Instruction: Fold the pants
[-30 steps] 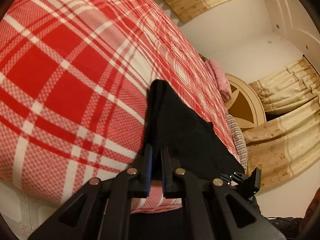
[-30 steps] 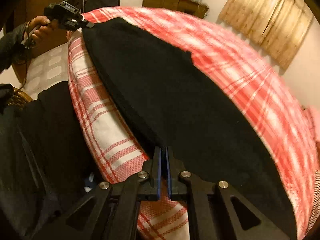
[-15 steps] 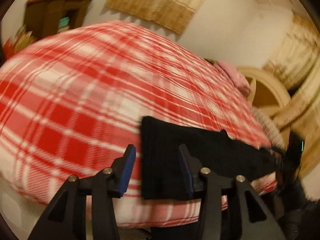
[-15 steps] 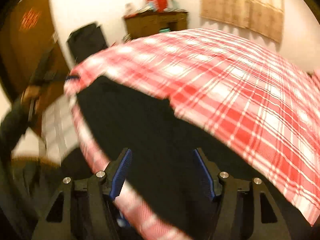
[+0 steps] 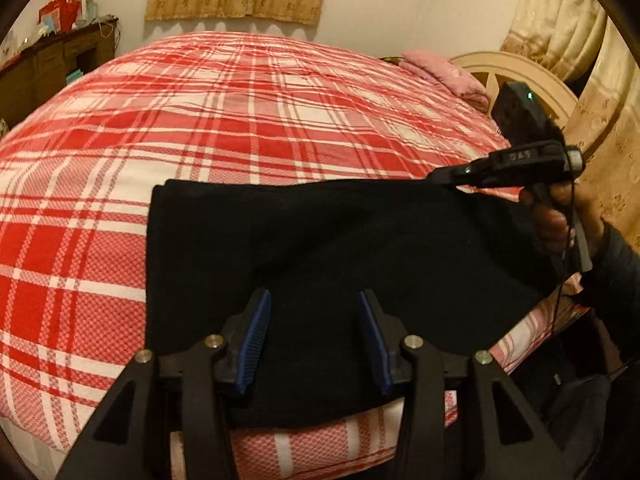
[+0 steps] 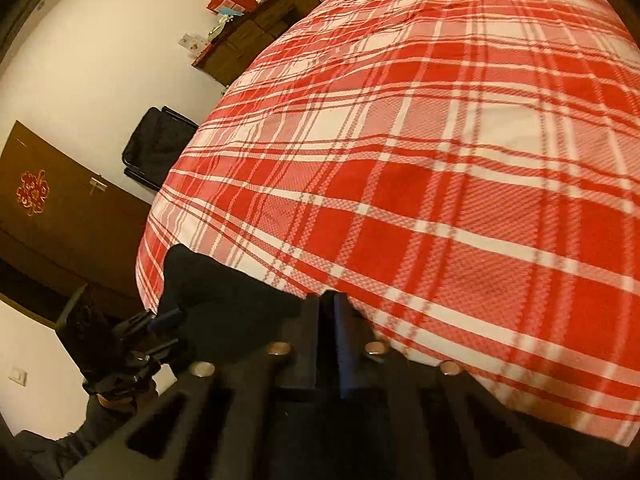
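Observation:
The black pants [image 5: 340, 256] lie folded in a wide band across the near edge of the red plaid bed [image 5: 240, 112]. My left gripper [image 5: 314, 336] is open and empty, its blue pads [image 5: 254, 332] hovering over the pants' near edge. My right gripper [image 5: 444, 176] shows at the right in the left wrist view, shut on the pants' far right corner. In the right wrist view the right gripper [image 6: 330, 320] is shut on the pants [image 6: 224, 300], and the left gripper [image 6: 160, 320] shows at lower left.
A pink pillow [image 5: 444, 76] and a cream headboard [image 5: 520, 76] are at the bed's right end. A dark wooden cabinet [image 5: 48, 68] stands along the far wall. A black chair [image 6: 156, 152] and a brown door [image 6: 52, 216] are left of the bed.
Both grippers let go of the pants and opened. The left gripper stayed open and swung to face along the bed. The right gripper closed again on the pants' far right corner.

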{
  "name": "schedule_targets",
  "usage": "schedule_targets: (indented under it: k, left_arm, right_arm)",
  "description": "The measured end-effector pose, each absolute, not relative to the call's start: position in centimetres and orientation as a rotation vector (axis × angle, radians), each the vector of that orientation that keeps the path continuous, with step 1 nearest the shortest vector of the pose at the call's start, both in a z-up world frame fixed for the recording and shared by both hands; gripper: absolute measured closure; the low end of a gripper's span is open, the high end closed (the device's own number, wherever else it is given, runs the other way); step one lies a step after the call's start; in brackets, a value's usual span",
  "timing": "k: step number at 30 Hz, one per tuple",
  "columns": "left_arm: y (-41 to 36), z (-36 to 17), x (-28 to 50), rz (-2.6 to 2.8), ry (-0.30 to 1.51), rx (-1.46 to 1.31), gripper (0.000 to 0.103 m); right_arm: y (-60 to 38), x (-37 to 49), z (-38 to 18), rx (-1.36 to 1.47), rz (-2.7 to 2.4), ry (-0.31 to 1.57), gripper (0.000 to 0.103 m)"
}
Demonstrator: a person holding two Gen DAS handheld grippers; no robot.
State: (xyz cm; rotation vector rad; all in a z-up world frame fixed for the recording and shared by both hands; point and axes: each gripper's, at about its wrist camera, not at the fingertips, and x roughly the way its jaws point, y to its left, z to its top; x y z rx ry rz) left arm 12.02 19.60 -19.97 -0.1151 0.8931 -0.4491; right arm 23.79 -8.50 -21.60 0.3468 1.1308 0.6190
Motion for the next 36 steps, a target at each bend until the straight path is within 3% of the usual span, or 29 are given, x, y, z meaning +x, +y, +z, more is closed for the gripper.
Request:
schedule_targets:
  k: [9, 12, 13, 14, 15, 17, 26, 36]
  left_arm:
    - [18.4, -19.7, 10.9, -0.441, 0.873, -0.049, 0.054]
    - [17.8, -18.8, 10.7, -0.446, 0.883, -0.035, 0.052]
    - [17.5, -18.3, 10.6, -0.455, 0.878, -0.037, 0.052]
    - [17.0, -17.8, 10.4, -0.466, 0.867, -0.035, 0.048]
    - [16.5, -17.4, 10.3, -0.476, 0.856, -0.028, 0.044]
    - [15.1, -16.7, 10.2, -0.497, 0.838, -0.005, 0.036]
    - [8.1, -16.6, 11.9, -0.631, 0.844, 0.071, 0.036]
    - [7.1, -18.7, 13.0, -0.572, 0.932, 0.041, 0.036]
  right_arm:
    - [-7.6, 24.4, -22.1, 0.248, 0.519, 1.077, 0.099]
    - [-8.1, 23.4, -20.9, 0.226, 0.539, 1.036, 0.093]
    - [-8.6, 23.0, -20.3, 0.226, 0.535, 1.017, 0.076]
    - [-9.4, 22.5, -19.5, 0.219, 0.523, 0.997, 0.047]
    - [-11.0, 21.6, -18.2, 0.213, 0.507, 0.976, 0.038]
    - [-14.2, 20.1, -16.4, 0.224, 0.473, 0.938, 0.037]
    - [-36.9, 6.9, -9.1, 0.214, -0.076, 0.826, 0.037]
    - [-57.5, -3.3, -10.7, 0.477, -0.496, 0.868, 0.041]
